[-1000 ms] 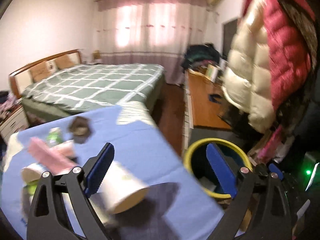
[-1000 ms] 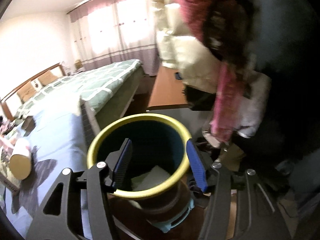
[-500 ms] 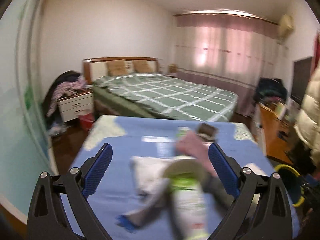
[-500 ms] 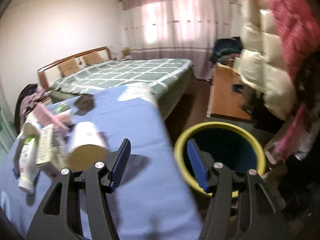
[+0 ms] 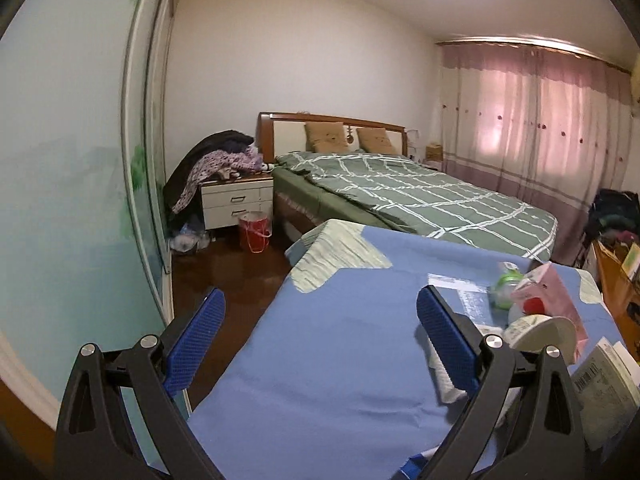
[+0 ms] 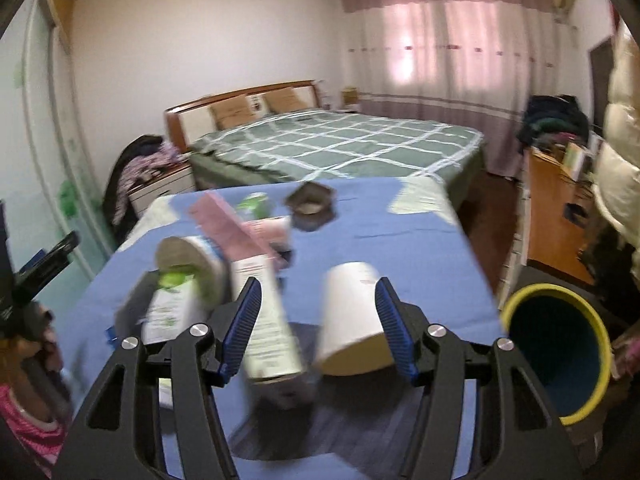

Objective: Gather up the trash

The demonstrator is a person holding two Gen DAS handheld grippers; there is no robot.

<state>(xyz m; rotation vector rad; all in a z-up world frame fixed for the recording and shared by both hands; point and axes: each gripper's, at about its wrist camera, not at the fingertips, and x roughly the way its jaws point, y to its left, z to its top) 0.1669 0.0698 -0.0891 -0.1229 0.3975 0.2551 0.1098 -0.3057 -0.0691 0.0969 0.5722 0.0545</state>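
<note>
A blue-covered table (image 6: 400, 236) carries a heap of trash. In the right wrist view my right gripper (image 6: 318, 328) is open and empty, its jaws around the near ends of a white paper cup (image 6: 352, 316) lying on its side and a long white carton (image 6: 266, 316). A pink carton (image 6: 228, 224), a round tub (image 6: 188, 256), a green-labelled bottle (image 6: 168, 308) and a dark crumpled wrapper (image 6: 310, 204) lie beyond. A yellow-rimmed bin (image 6: 560, 344) stands right of the table. My left gripper (image 5: 320, 336) is open and empty over the table's left edge (image 5: 256, 332), with the pink carton (image 5: 550, 300) to its right.
A green checked bed (image 5: 420, 196) stands behind the table, with a white nightstand (image 5: 236, 200) and a red bucket (image 5: 254, 230) on the dark floor. A wooden desk (image 6: 556, 208) and hanging coats (image 6: 618, 136) are on the right. A wardrobe (image 5: 80, 200) lines the left.
My left gripper has swung left, from the bin and trash heap to the table's left edge. My right gripper has swung left from over the bin to the cup and carton.
</note>
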